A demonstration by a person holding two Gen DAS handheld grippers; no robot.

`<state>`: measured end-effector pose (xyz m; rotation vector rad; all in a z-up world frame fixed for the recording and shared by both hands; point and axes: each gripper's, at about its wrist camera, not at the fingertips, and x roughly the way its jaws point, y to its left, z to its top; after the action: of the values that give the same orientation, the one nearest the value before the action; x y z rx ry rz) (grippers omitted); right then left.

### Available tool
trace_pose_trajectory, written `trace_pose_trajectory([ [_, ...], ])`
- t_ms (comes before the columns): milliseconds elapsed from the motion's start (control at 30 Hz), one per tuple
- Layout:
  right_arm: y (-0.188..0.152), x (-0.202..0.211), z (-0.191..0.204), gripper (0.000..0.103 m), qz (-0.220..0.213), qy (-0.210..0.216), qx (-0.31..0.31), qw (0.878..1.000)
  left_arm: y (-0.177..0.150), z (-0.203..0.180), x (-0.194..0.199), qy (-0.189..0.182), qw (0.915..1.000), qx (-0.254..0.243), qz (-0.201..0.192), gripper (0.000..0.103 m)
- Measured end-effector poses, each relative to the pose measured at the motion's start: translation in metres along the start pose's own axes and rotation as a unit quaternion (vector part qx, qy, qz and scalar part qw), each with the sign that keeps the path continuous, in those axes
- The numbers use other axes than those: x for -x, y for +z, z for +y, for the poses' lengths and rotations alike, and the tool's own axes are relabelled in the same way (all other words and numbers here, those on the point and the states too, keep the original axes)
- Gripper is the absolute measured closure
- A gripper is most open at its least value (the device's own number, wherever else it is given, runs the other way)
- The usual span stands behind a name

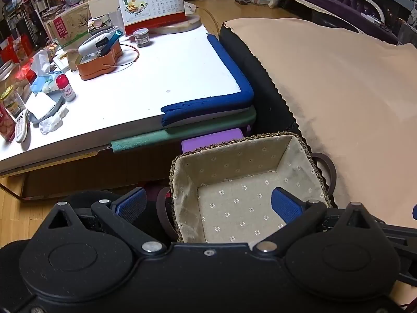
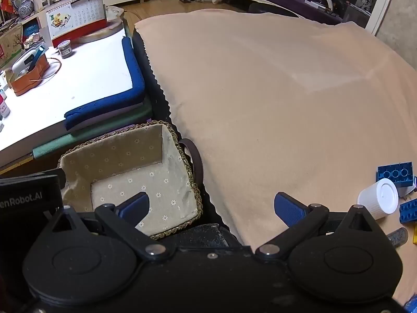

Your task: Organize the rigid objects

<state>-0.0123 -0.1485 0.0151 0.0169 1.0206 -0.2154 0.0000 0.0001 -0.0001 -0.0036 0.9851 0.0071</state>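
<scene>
Sitting empty beside the cloth-covered surface [image 2: 260,91], the lined basket [image 1: 229,154] holds nothing; left gripper [image 1: 208,206] and right gripper [image 2: 211,206] both spread wide, blue blocks [image 2: 394,174] and white cup [image 2: 379,199] on the cloth.

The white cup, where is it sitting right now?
In the right wrist view, the white ribbed cup lies tipped over at the far right on the beige cloth, among blue toy bricks.

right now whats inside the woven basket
Nothing shows inside the basket: only its floral cloth lining. The left gripper body hides the nearest strip of its floor.
</scene>
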Motion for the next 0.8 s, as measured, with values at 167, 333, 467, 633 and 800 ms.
trace_pose_trajectory([
  [167, 0.0000, -0.0007, 0.0002, 0.001, 0.001, -0.004, 0.003, 1.000, -0.0002, 0.0004, 0.0003, -0.001, 1.0000, 0.001, 0.001, 0.004],
  [333, 0.0017, -0.0004, 0.0015, 0.001, 0.003, -0.006, 0.005, 1.000, -0.0014, 0.0013, 0.0026, -0.002, 1.0000, 0.001, 0.001, 0.004],
  [467, 0.0001, -0.0005, 0.0023, 0.001, 0.003, -0.006, 0.005, 1.000, 0.0024, 0.0023, 0.0027, -0.001, 1.0000, 0.001, 0.003, 0.004],
  [633, -0.0011, -0.0011, 0.0031, 0.001, 0.003, -0.008, 0.006, 1.000, 0.0008, -0.0019, -0.0008, 0.002, 1.0000, -0.004, 0.004, 0.004],
  [800, -0.0025, -0.0033, 0.0036, 0.001, 0.003, -0.010, 0.009, 1.000, -0.0003, -0.0014, -0.0008, 0.001, 1.0000, -0.005, 0.004, 0.004],
])
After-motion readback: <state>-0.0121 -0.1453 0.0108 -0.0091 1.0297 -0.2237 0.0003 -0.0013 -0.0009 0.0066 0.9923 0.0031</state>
